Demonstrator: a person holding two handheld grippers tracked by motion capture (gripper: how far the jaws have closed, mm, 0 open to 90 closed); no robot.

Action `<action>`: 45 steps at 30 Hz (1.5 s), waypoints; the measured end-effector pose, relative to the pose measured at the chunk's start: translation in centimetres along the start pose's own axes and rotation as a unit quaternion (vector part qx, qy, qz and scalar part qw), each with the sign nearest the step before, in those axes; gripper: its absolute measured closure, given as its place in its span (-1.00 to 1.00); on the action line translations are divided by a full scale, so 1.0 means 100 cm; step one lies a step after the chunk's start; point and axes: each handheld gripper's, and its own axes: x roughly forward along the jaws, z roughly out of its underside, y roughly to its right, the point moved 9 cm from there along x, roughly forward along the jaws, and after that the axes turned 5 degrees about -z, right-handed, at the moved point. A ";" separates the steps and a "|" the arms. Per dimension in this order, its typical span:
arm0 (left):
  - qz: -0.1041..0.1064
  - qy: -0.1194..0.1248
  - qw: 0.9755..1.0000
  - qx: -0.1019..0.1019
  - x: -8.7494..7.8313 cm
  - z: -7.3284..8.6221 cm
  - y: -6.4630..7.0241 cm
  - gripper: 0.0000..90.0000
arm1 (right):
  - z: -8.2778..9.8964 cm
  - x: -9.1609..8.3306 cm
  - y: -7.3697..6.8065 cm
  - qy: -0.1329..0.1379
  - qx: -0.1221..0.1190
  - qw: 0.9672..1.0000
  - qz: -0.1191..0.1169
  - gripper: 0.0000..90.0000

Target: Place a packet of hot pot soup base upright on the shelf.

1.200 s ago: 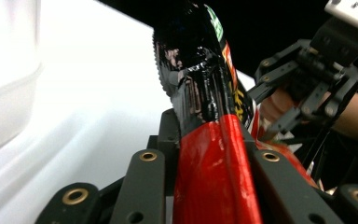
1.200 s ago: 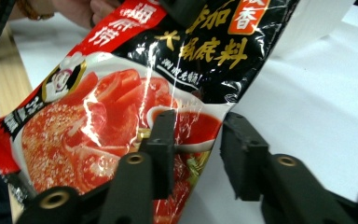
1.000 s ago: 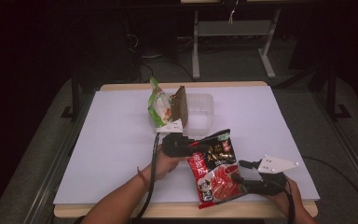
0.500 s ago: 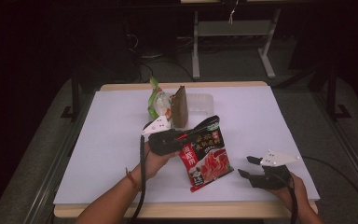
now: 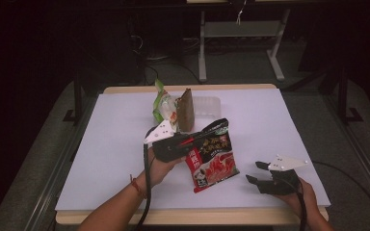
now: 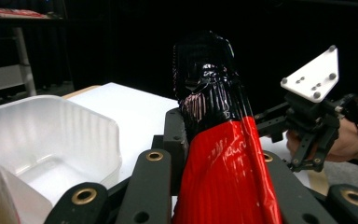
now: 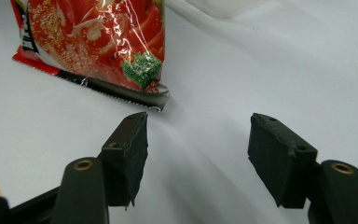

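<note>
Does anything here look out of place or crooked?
Nothing is spilled or torn. The red packet hangs tilted from the left gripper, which pinches its top edge. Two packets stand beside the clear tub, outside it.

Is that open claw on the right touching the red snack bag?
Apart. In the right gripper view, white table shows between the open right gripper and the red bag.
</note>
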 end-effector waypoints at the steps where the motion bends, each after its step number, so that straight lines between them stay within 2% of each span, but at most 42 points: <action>1: 0.001 0.000 1.000 -0.003 0.000 0.000 -0.001 0.72 | 0.000 0.000 0.001 0.000 -0.001 1.000 0.001 -0.18; 12: -0.019 0.022 1.000 0.000 -0.006 -0.011 0.000 0.72 | 0.000 -0.003 0.000 0.005 0.000 1.000 0.007 -0.18; 20: -0.041 0.036 0.998 0.009 -0.013 -0.024 -0.003 0.71 | -0.004 -0.005 -0.008 0.018 -0.004 1.000 -0.018 -0.24; 26: -0.057 0.056 0.997 0.012 -0.017 -0.039 -0.005 0.71 | -0.005 -0.004 -0.014 0.020 -0.015 0.999 -0.021 -0.25; 30: -0.064 0.071 0.995 0.013 -0.020 -0.050 -0.008 0.71 | -0.008 -0.009 -0.014 0.042 -0.031 0.999 -0.008 -0.24; 32: -0.066 0.080 0.995 0.014 -0.020 -0.055 -0.008 0.71 | -0.011 -0.011 -0.014 0.053 -0.043 0.998 0.010 -0.27; 33: -0.068 0.080 0.994 0.016 -0.020 -0.057 -0.009 0.71 | -0.012 -0.011 -0.015 0.058 -0.046 0.997 0.010 -0.27; 37: -0.066 0.084 0.994 0.017 -0.020 -0.062 -0.009 0.72 | -0.017 -0.013 -0.018 0.077 -0.051 0.996 0.020 -0.27; 41: -0.077 0.088 0.993 0.020 -0.019 -0.068 -0.014 0.72 | -0.020 -0.014 -0.019 0.094 -0.052 0.994 0.033 -0.26; 45: -0.080 0.094 0.992 0.016 -0.020 -0.075 -0.017 0.73 | -0.022 -0.015 -0.020 0.099 -0.055 0.993 0.042 -0.26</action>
